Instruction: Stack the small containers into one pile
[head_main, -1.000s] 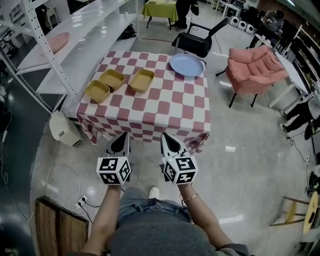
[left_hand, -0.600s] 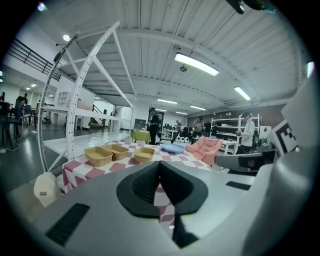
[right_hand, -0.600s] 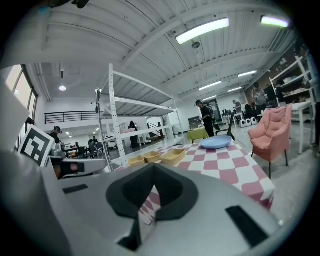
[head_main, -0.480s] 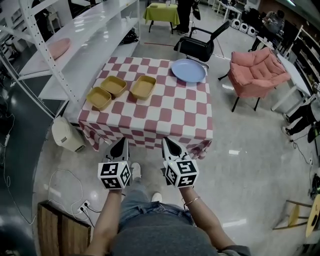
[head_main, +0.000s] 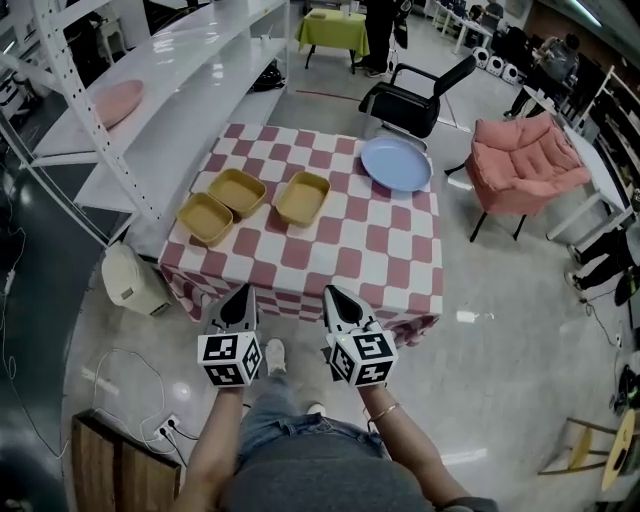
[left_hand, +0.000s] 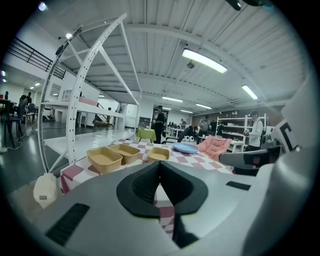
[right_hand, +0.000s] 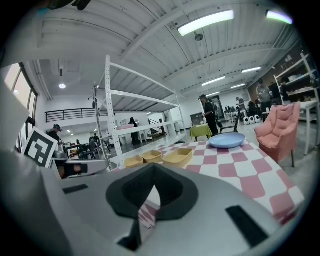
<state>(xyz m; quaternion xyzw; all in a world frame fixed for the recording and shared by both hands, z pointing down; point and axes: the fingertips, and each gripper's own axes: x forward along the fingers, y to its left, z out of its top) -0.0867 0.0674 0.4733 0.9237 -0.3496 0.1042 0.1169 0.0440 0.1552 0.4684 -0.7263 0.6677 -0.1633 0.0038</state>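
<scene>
Three small yellow containers stand apart on the left half of the checkered table (head_main: 350, 250): one at the left edge (head_main: 204, 217), one behind it (head_main: 237, 192), one nearer the middle (head_main: 303, 197). The left gripper view shows them too (left_hand: 104, 160) (left_hand: 126, 152) (left_hand: 159, 154), as does the right gripper view (right_hand: 133, 161) (right_hand: 151, 156) (right_hand: 177, 157). My left gripper (head_main: 240, 297) (left_hand: 159, 165) and right gripper (head_main: 333, 297) (right_hand: 153, 167) hover side by side just short of the table's near edge. Both are shut and empty.
A blue plate (head_main: 396, 163) lies at the table's far right corner. A white shelf rack (head_main: 150, 90) stands against the table's left side, with a white appliance (head_main: 125, 278) on the floor by it. Beyond the table stand a black chair (head_main: 415, 100) and a pink armchair (head_main: 525, 160).
Both grippers have moved forward toward the table, staying side by side and shut. The table's near edge now lies closer to their tips.
</scene>
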